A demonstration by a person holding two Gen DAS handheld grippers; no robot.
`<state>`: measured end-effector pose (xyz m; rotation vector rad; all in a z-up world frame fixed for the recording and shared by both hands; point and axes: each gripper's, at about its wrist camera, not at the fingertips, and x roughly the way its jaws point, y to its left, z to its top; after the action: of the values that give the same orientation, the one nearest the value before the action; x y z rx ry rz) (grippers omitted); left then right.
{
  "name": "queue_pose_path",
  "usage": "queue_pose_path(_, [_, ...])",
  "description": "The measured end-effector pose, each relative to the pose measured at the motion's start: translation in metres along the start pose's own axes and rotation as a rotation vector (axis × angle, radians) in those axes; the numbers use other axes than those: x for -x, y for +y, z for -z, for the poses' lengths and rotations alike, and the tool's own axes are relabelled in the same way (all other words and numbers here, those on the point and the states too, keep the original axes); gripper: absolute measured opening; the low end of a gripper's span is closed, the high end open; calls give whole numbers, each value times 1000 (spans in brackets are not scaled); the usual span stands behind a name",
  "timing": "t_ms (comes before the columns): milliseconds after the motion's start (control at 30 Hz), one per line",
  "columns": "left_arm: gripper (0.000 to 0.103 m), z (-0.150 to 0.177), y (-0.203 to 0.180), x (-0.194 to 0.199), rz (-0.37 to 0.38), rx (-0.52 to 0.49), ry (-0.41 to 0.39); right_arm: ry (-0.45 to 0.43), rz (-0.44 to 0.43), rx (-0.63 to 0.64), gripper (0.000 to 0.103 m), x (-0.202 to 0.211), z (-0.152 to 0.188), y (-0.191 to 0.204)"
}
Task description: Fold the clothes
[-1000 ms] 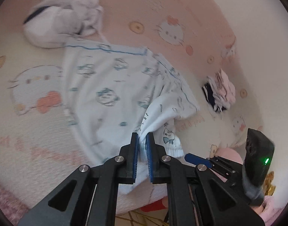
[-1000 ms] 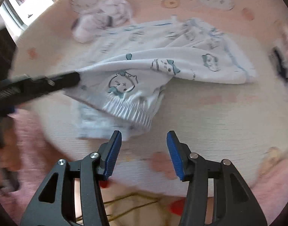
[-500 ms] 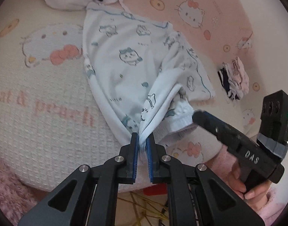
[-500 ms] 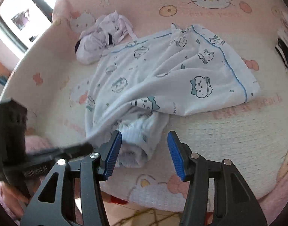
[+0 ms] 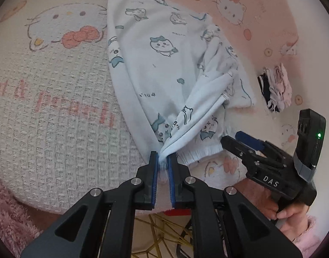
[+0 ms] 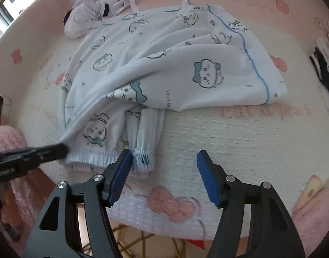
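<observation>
The left gripper [image 5: 163, 164] pinches a bunched fold of the pale printed garment [image 5: 164, 68] – spread across the tabletop [image 5: 57, 118] toward twelve o'clock – while the right gripper [image 6: 164, 165], its fingers just widened, hovers empty near the cuff [image 6: 143, 158].

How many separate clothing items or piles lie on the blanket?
3: the pale-blue printed garment in the middle, a lilac pile behind it, a dark-and-pink pile at the side. More may be hidden.

black plastic left gripper [image 5: 163, 163] & right gripper [image 6: 163, 165] w/ ribbed blue pads, silver screws; "das" lettering, green led; fluffy pink sleeve [image 5: 308, 236] on the person
</observation>
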<state>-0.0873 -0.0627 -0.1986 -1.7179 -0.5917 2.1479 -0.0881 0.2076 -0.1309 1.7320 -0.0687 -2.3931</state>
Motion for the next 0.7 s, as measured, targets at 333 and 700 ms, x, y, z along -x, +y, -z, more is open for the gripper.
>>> queue_pose_path(333, [38, -3, 9, -1, -1, 45, -14, -19, -238, -130, 64, 0, -3, -14])
queue_pose_path(700, [20, -10, -5, 10, 27, 9, -34, -2, -273, -118, 20, 7, 5, -1])
